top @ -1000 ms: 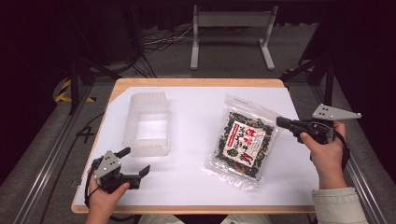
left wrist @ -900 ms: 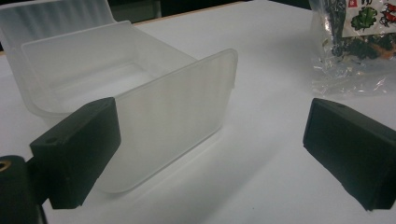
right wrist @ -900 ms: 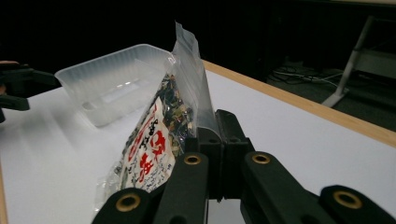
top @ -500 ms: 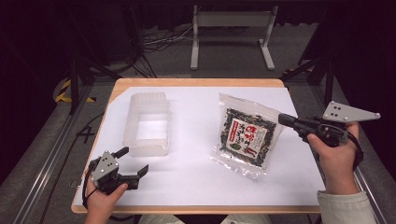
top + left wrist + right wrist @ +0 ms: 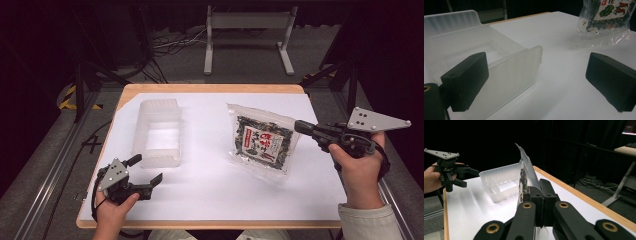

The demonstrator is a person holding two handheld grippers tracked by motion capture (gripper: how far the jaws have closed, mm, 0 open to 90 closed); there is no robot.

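Observation:
A clear bag of dark snack with a red-and-white label lies on the white table cover, right of centre. Its right edge is raised and pinched in my right gripper, which is shut on it. In the right gripper view the bag stands on edge above the closed jaws. An empty translucent plastic tub sits at the left. My left gripper rests open near the front left corner, just in front of the tub, with nothing between its jaws. The bag is farther off.
The white sheet covers a wooden table whose edge runs along the back. Behind it on the dark floor stand a metal frame and loose cables. The other hand's gripper appears in the right gripper view, beyond the tub.
My right gripper has drawn to the right, pulling the bag with it and lifting its edge. The left gripper has barely shifted.

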